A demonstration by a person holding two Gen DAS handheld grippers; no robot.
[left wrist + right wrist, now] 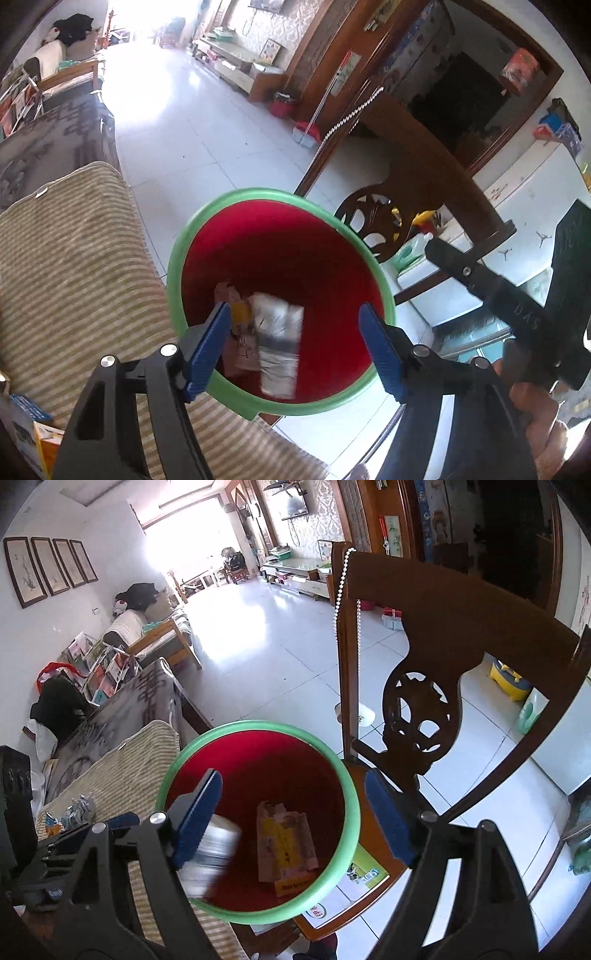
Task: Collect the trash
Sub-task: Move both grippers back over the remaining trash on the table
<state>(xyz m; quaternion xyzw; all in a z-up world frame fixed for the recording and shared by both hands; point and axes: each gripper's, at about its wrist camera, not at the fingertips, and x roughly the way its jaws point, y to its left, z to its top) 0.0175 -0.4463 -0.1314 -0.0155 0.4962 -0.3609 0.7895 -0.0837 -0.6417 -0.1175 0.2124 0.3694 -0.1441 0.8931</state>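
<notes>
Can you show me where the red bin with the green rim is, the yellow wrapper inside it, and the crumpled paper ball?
Red plastic bin with green rim (255, 725): right wrist view, far rim.
Flattened yellow wrapper (284, 838): right wrist view, its middle.
Crumpled grey paper ball (82, 808): right wrist view, its centre, on the striped cushion.

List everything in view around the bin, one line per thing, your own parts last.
bin: one, red with green rim, beside the sofa
wrappers: several, yellow and pale, inside the bin
silvery packet: one, blurred, over the bin's mouth
striped cushion: one, beige, left of the bin
crumpled paper: one, grey-white, on the cushion
chair: one, dark wood, right of the bin
left gripper: open, above the bin
right gripper: open, above the bin
</notes>
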